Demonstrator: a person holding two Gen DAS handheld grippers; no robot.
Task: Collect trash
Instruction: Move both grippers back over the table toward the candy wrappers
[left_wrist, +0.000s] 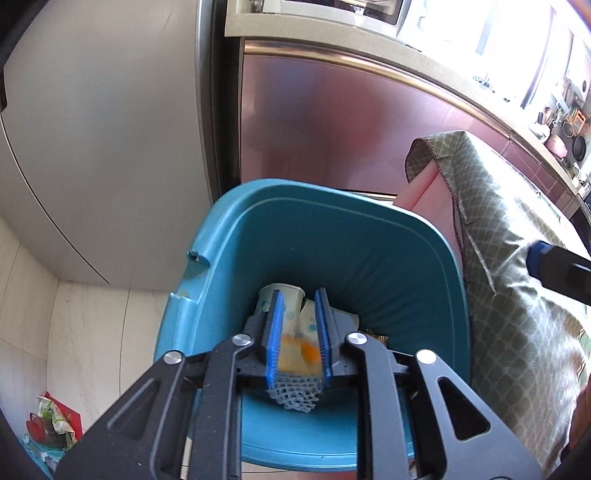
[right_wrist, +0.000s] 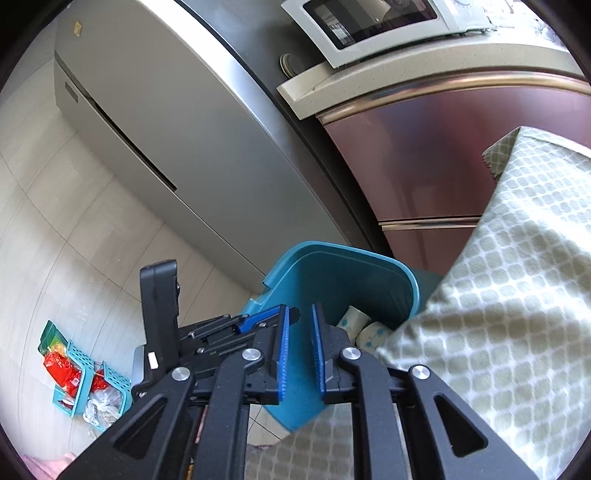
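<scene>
A teal trash bin (left_wrist: 332, 236) stands on the floor beside the table; it also shows in the right wrist view (right_wrist: 332, 273). Paper cups (left_wrist: 291, 302) lie inside it, also visible in the right wrist view (right_wrist: 364, 326). My left gripper (left_wrist: 299, 332) hangs over the bin's mouth, its jaws apart. A white foam fruit net (left_wrist: 295, 395) with a blurred orange piece (left_wrist: 301, 352) lies between and just below the blue pads, seemingly dropping. My right gripper (right_wrist: 300, 345) is open and empty, held beside the bin's near rim; the left gripper's body (right_wrist: 162, 314) shows to its left.
A green patterned tablecloth (left_wrist: 517, 258) drapes the table on the right (right_wrist: 498, 295). A grey fridge (right_wrist: 166, 129) and maroon cabinets (left_wrist: 332, 122) stand behind the bin. A teal basket with red packets (right_wrist: 81, 373) lies on the tiled floor at left.
</scene>
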